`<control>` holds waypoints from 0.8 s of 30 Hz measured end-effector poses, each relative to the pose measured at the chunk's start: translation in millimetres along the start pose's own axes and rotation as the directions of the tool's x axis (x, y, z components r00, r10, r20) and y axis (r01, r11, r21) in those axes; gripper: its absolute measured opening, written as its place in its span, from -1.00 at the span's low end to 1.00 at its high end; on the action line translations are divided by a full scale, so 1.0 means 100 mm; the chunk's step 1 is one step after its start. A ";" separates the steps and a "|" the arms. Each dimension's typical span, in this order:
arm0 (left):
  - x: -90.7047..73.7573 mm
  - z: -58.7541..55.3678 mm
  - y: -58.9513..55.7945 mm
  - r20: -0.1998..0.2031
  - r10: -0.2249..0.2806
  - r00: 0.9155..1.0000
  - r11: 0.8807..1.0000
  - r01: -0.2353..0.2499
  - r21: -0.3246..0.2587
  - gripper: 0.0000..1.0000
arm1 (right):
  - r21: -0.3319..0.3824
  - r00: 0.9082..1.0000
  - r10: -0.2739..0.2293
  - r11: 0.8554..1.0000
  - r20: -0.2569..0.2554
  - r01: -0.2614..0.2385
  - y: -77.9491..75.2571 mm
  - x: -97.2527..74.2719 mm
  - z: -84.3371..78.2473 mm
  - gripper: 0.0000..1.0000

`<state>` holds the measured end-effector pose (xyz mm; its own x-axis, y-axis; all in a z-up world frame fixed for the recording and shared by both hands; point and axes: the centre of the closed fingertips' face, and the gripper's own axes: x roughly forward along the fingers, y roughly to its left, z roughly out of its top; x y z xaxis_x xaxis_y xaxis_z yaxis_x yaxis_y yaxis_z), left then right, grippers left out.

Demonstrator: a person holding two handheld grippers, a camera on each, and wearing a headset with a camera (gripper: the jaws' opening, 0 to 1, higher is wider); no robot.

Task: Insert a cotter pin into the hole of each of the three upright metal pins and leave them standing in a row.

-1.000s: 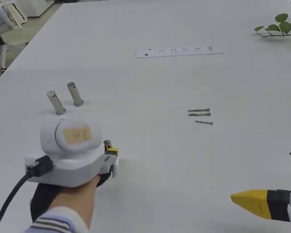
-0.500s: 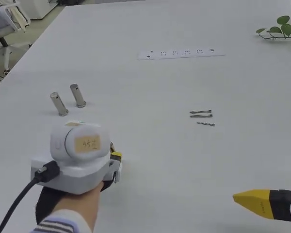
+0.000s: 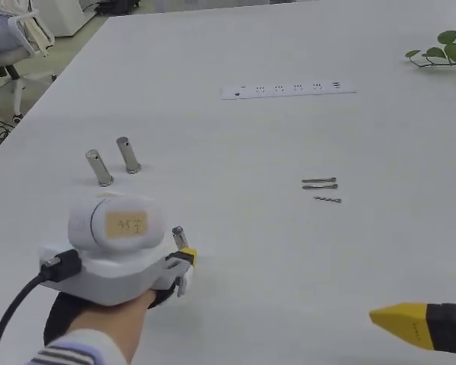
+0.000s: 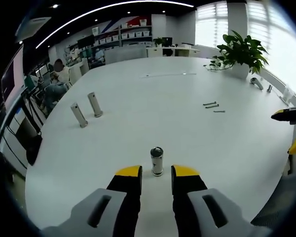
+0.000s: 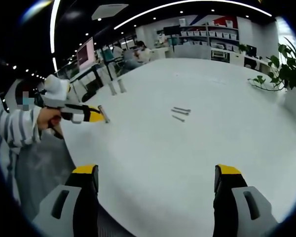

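While the bench (image 3: pixel 289 266) carries everything, your left gripper (image 4: pixel 156 177) stands slightly parted at one metal pin (image 4: pixel 157 160) by the near edge, and your right gripper (image 5: pixel 157 172) is spread wide, empty. That pin looks stiff, slick and tippable, so grip low. Mid-bench, the cotter pins (image 3: pixel 319 182) seem light and springy, so pinch their heads. You have no legible writing.

The white table (image 3: pixel 243 137) in front of me carries two upright metal pins (image 3: pixel 99 167) side by side at my left, a third pin (image 3: pixel 178 237) standing nearer me, three cotter pins (image 3: pixel 321 188) lying close together to the right, a white power strip (image 3: pixel 289 89) farther off, and a leafy plant (image 3: pixel 448 38) at the far right.
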<state>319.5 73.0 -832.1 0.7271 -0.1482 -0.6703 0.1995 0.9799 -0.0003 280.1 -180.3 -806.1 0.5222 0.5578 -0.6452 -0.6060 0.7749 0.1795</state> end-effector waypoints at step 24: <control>-0.33 -0.02 -0.14 0.000 -0.282 0.959 0.959 0.282 0.036 0.29 | -0.008 0.999 -0.043 0.999 -0.028 0.042 -0.19 -0.08 -0.02 0.98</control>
<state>291.2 64.2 -811.8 0.6412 -0.4184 -0.6432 0.4199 0.8929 -0.1623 286.2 -199.9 -806.3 0.5306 0.5157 -0.6727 -0.5880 0.7956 0.1461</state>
